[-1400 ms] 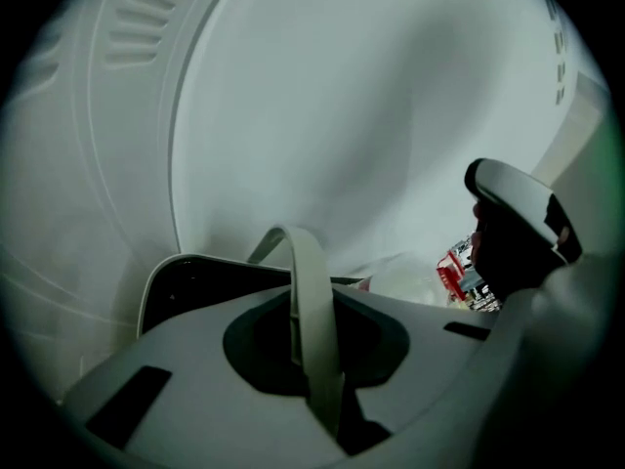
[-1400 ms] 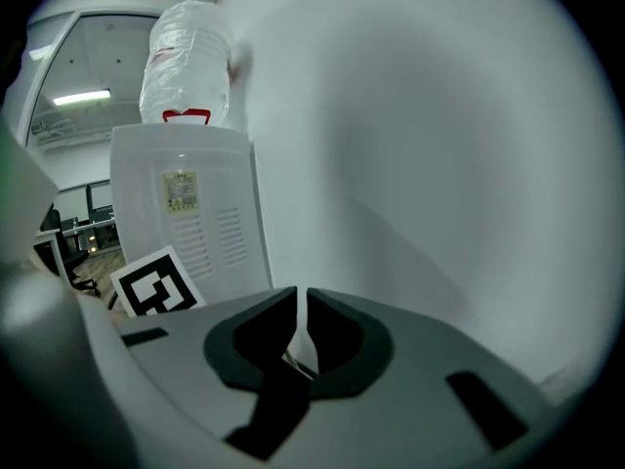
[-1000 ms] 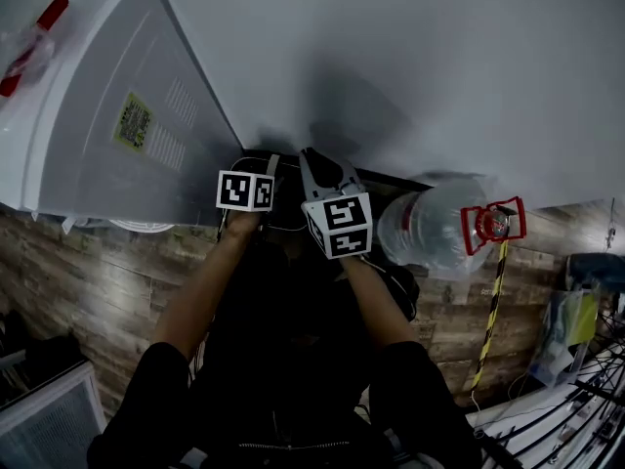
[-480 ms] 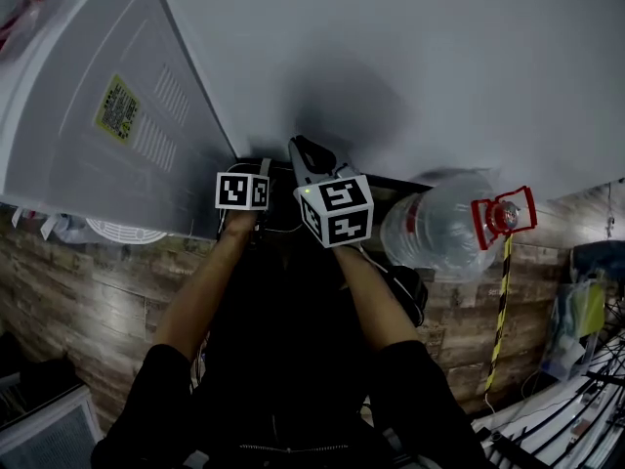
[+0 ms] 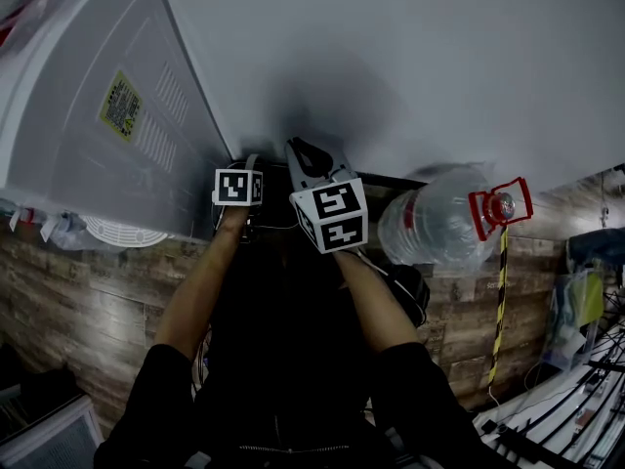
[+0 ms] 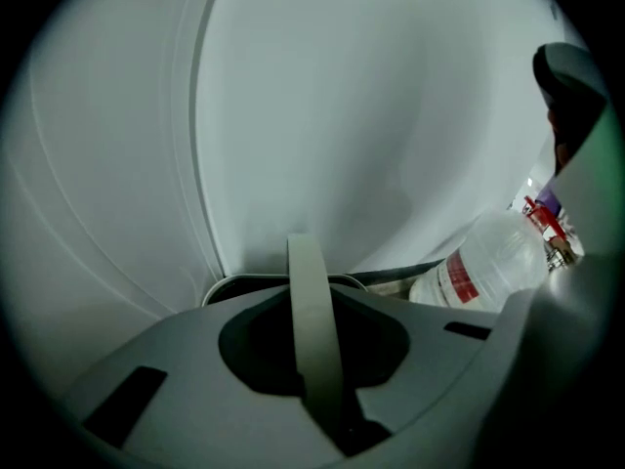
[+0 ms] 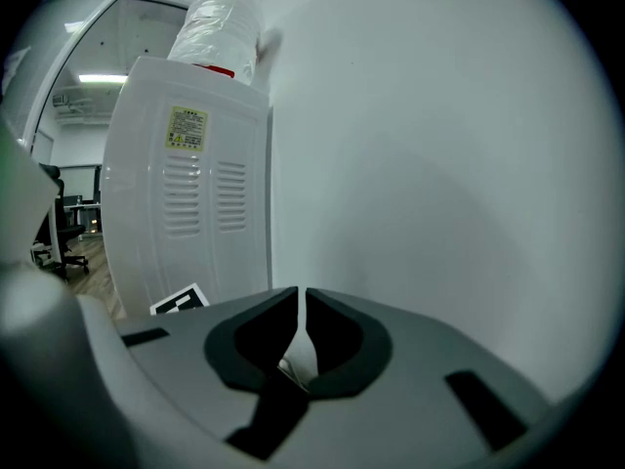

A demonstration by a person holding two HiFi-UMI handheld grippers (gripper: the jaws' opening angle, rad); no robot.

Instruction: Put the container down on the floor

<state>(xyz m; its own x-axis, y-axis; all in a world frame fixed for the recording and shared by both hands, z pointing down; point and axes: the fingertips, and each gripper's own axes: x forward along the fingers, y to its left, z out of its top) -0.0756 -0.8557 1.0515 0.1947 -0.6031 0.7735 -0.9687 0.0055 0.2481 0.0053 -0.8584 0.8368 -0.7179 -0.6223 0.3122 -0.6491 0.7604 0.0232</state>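
In the left gripper view a pale grey band-like handle (image 6: 311,330) runs up between the jaws of my left gripper (image 6: 314,360), which is shut on it. Below it shows the round rim of the container (image 6: 244,283). My right gripper (image 7: 301,345) is shut on a thin white strip (image 7: 298,364) seen edge-on. In the head view both grippers are held close together near the wall, left gripper (image 5: 250,164) and right gripper (image 5: 311,161). The dark container (image 5: 269,225) under them is mostly hidden by the arms.
A big clear water bottle (image 5: 435,228) with a red cap handle (image 5: 500,206) lies on the wooden floor (image 5: 117,281) to the right. A white water dispenser (image 5: 107,115) stands at the left against the white wall (image 5: 410,66). A yellow-black striped pole (image 5: 498,301) is at the right.
Both grippers have shifted slightly left and toward the wall, still close together. Their grips look unchanged.
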